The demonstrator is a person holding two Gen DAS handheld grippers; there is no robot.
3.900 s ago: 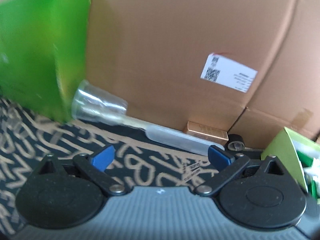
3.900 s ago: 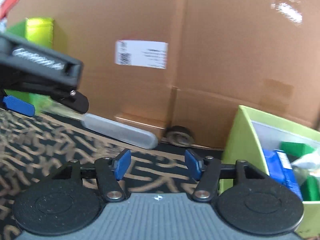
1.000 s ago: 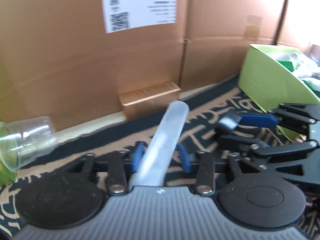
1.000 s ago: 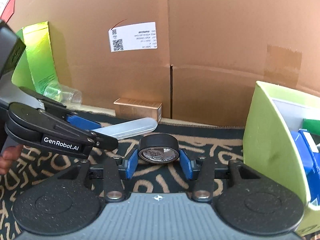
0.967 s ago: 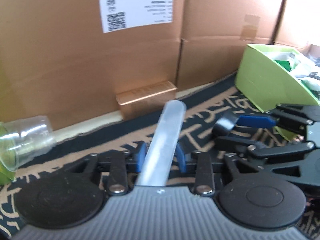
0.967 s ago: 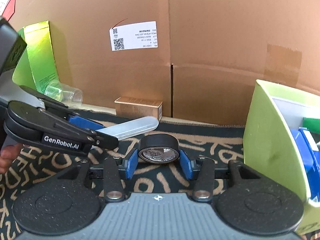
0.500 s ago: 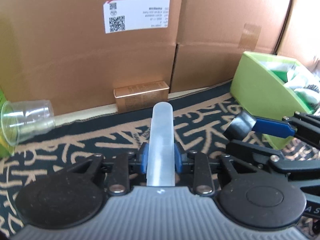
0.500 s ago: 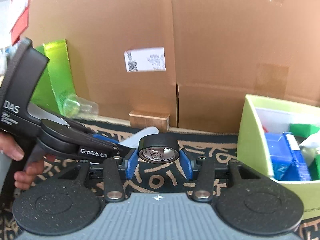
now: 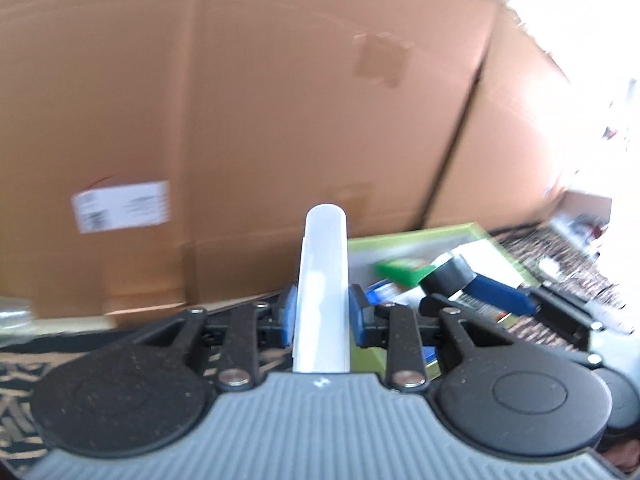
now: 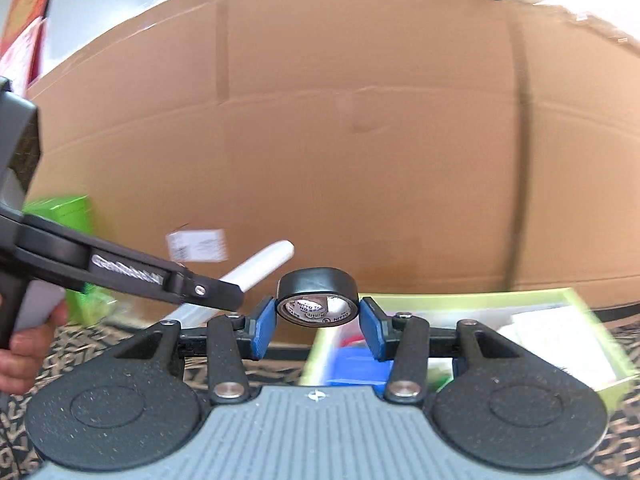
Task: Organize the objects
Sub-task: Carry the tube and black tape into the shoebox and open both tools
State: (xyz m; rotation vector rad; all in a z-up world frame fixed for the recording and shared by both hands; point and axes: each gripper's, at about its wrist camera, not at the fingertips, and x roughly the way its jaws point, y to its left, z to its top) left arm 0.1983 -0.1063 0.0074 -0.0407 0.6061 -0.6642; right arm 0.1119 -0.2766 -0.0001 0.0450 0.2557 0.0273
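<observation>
A wall of cardboard boxes (image 10: 360, 160) is filling the background, and the lime-green bin (image 10: 560, 296) of packets is sitting at its foot on the patterned rug (image 10: 80, 344). Above the bin's near-left corner, the right tool (image 10: 318, 326) is gripping a roll of black tape (image 10: 318, 282) between its blue pads. Left of the bin, the left tool (image 9: 322, 316) is clamping a frosted white tube (image 9: 325, 264), which is pointing forward toward the boxes.

Ahead of you the cardboard box wall (image 10: 360, 160) blocks any way forward, the crowded green bin (image 10: 560, 300) sits open-topped below right, and the left gripper (image 10: 224, 300) crosses your left side.
</observation>
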